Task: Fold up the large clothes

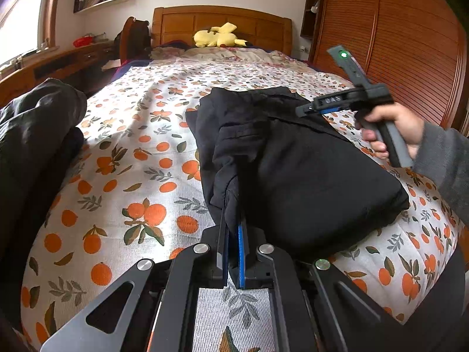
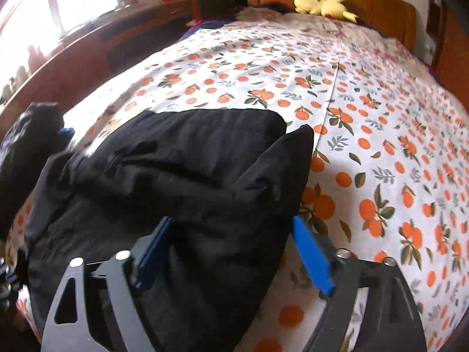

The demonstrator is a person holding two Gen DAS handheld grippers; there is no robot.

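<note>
Only left view shows left gripper (image 1: pixel 233 223) pinching black jacket (image 1: pixel 293 161).

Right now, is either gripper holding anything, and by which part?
The left gripper is shut on the black garment, pinching a bunched fold at its near left edge. The right gripper is open, its fingers straddling the garment's near end without clamping it.

Black jacket (image 2: pixel 164 182) blurred, dark pile (image 1: pixel 32 135) cut off at left edge
</note>
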